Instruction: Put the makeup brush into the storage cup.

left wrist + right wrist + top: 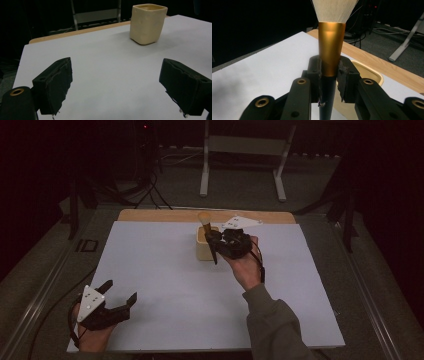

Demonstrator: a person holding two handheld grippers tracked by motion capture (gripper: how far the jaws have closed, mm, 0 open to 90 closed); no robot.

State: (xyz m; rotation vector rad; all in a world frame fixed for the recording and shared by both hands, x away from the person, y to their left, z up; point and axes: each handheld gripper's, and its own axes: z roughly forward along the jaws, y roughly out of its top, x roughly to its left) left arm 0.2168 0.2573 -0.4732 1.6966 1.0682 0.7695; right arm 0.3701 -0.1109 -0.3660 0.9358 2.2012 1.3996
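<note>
Over the far middle of the table [150, 270], the right gripper [329, 72] has its jaws clamped on a brush [331, 47] beside the cup [205, 245], best kept upright and centred over its mouth, while the left gripper [116, 296], jaws apart, rests near left.

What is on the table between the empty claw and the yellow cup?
Nothing: in the left gripper view, bare white table stretches from the left gripper to the cup.

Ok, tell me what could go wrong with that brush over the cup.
The right claw pinches the brush on its tapered gold ferrule, so it might slip. In the high view the handle tip hangs outside the cup, so lowering it may knock the cup. The left claw is open, away from the cup.
</note>
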